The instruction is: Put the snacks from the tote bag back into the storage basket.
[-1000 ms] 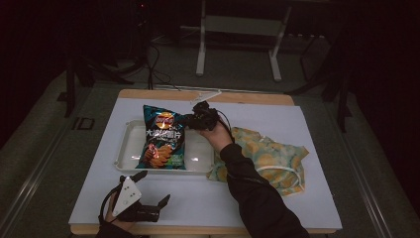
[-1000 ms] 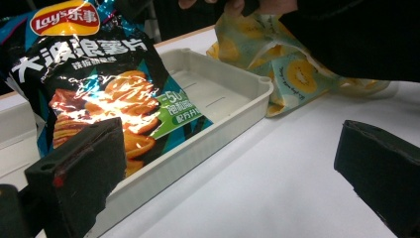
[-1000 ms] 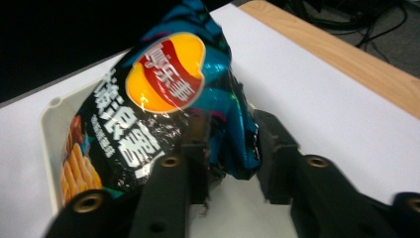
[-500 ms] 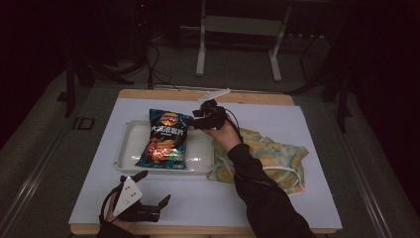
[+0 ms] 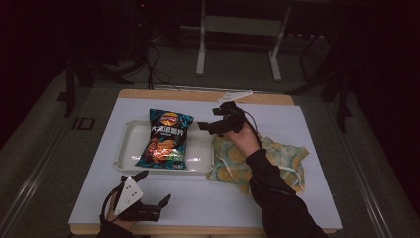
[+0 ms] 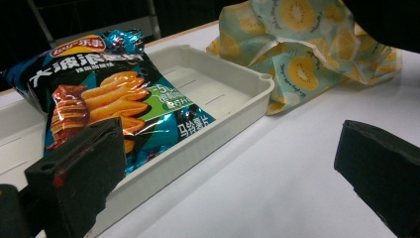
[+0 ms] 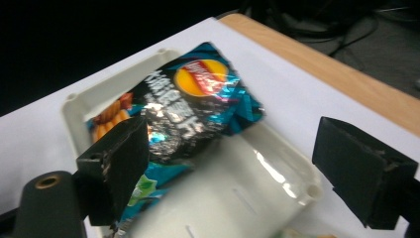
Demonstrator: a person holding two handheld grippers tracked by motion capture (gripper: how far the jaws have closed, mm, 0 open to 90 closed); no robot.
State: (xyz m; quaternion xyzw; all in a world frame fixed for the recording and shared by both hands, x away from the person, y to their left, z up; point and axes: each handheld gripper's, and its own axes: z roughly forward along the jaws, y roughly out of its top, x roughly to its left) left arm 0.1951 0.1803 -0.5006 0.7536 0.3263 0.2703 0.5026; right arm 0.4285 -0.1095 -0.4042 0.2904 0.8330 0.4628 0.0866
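Progress: placing looks done, retreat left | high view: chip bag (image 5: 166, 139) lies in tray (image 5: 128, 148), just left of right gripper (image 5: 204, 126), released; left gripper (image 5: 153, 191) near table edge, released | left gripper view: bag ahead-left, kiwi-print bag (image 6: 307, 44) beyond | right gripper view: jaws spread, empty, bag between and beyond them.

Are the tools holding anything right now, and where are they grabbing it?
Nothing is held. The right tool is open above the tray, beside the chip bag; the left tool is open over bare table.
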